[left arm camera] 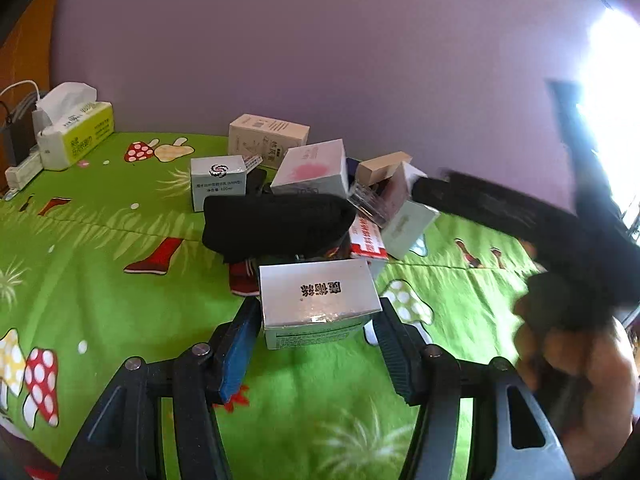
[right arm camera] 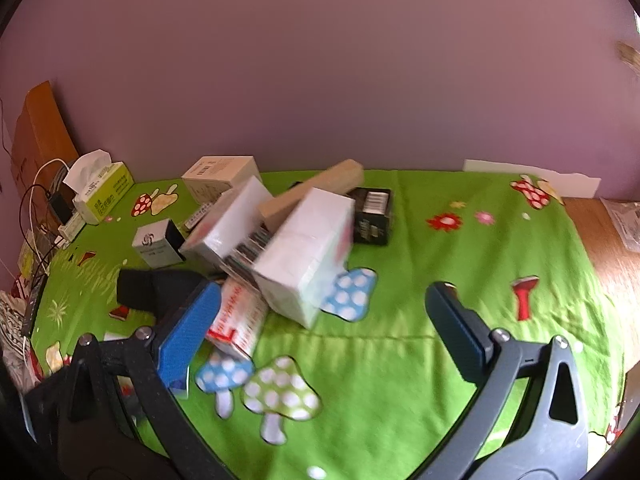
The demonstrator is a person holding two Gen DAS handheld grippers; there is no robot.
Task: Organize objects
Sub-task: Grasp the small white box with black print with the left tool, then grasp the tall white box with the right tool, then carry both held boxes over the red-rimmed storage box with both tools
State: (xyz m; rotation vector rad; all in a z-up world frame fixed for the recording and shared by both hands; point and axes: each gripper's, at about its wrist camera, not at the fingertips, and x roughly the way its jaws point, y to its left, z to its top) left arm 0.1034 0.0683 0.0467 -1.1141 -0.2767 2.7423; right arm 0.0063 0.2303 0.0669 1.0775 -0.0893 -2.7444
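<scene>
A silver box with dark printed characters sits between the fingers of my left gripper, and both pads press on its sides. Just behind it lie a black cloth item and a pile of boxes: a red and white box, a white box with a pink print and a small grey box. In the right wrist view, my right gripper stands open over the green cloth with nothing between its fingers. The pile's large white box lies blurred just beyond it.
A green mushroom-print cloth covers the surface against a purple wall. A tissue pack and a power strip with cables sit at the far left. A black box lies behind the pile. A hand appears blurred at right. Bare wood shows at the right edge.
</scene>
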